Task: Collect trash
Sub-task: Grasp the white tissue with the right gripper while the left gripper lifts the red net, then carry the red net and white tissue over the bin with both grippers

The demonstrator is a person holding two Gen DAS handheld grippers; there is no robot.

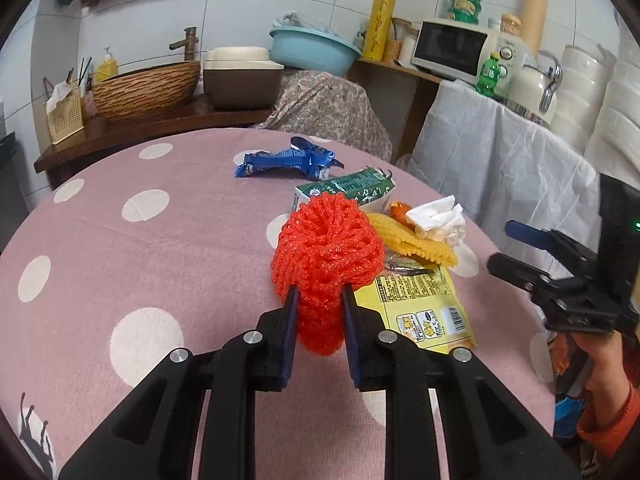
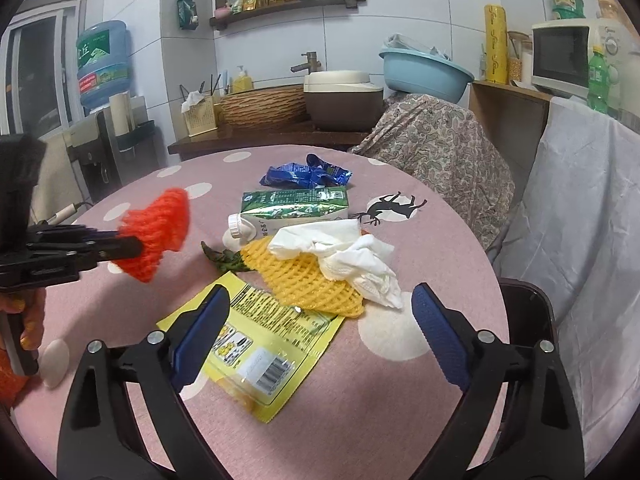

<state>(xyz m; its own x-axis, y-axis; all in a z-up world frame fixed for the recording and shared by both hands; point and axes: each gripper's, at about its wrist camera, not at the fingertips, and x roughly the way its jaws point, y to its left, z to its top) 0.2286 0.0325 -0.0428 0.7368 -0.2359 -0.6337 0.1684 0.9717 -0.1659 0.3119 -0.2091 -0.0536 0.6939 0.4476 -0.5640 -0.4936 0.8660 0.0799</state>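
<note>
Right up front, the left claw [image 1: 319, 300] is pinching one red foam net [image 1: 326, 256], both blue pads squeezed into its lower end, and from the right wrist view that net [image 2: 158, 232] hangs clear above the pink spotted table [image 2: 360, 400], toward its left edge. One right claw [image 2: 320, 320] is spread wide with nothing between its pads, hovering over the trash heap near the middle of the table. Count the heap: one yellow snack packet [image 2: 256, 344] lying flat nearest the spread claw, one yellow foam net [image 2: 312, 280] resting partly on that packet, one crumpled white tissue [image 2: 344, 256] on top of the yellow net, one green milk carton [image 2: 296, 208] on its side just behind, white cap pointing left, and one blue wrapper [image 2: 304, 174] behind the carton, closest to the far edge. That makes six pieces of trash, five on the cloth and one in the grip. One black silhouette print [image 2: 394, 206] marks the cloth toward the right edge. Beyond the table, one blue basin [image 2: 424, 74] sits on a draped stand.
</note>
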